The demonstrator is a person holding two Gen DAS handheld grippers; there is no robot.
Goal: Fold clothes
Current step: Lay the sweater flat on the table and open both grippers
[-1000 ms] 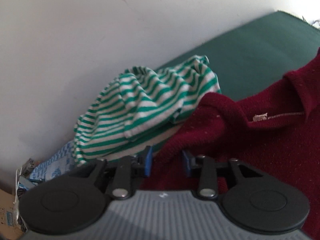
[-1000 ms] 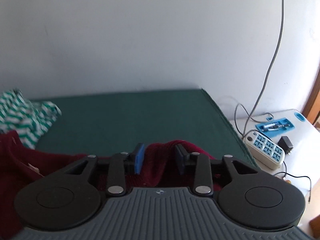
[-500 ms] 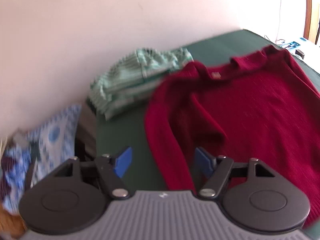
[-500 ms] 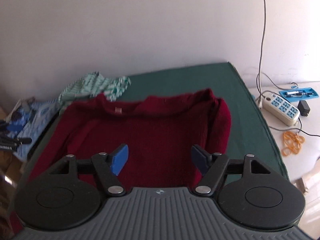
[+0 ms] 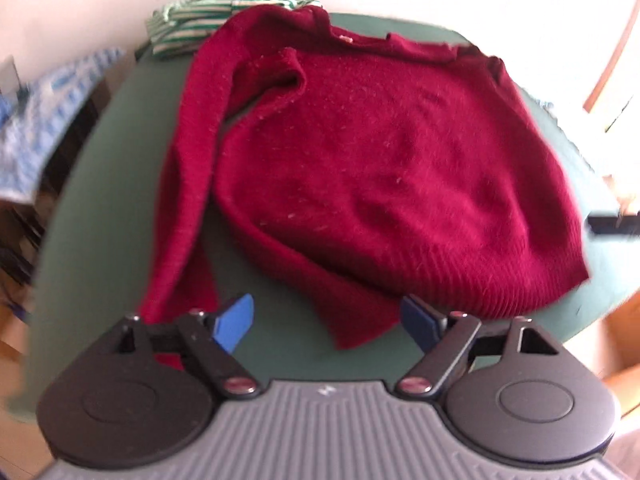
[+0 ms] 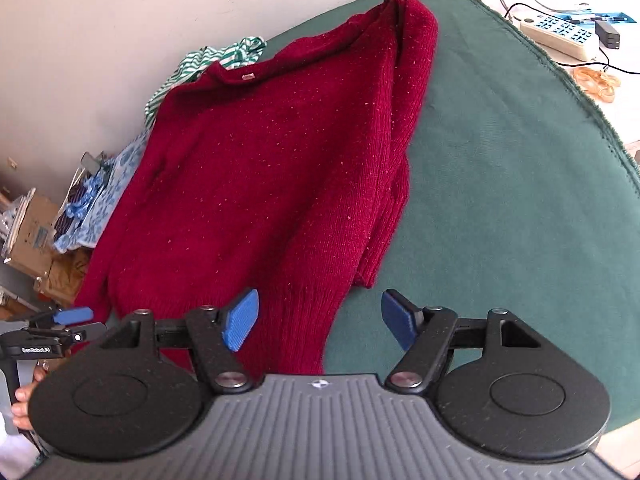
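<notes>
Both the left gripper (image 5: 328, 320) and right gripper (image 6: 320, 320) are held spread wide and empty above the red sweater's (image 6: 272, 168) near hem, with bare green tablecloth (image 6: 500, 184) left open to its right

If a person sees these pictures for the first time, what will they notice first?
The dark red sweater spread flat on the green table cover, one sleeve folded along its side. Behind its collar, a crumpled green-and-white striped garment lies by the wall. Both grippers, left and right, hover open near the hem.
</notes>
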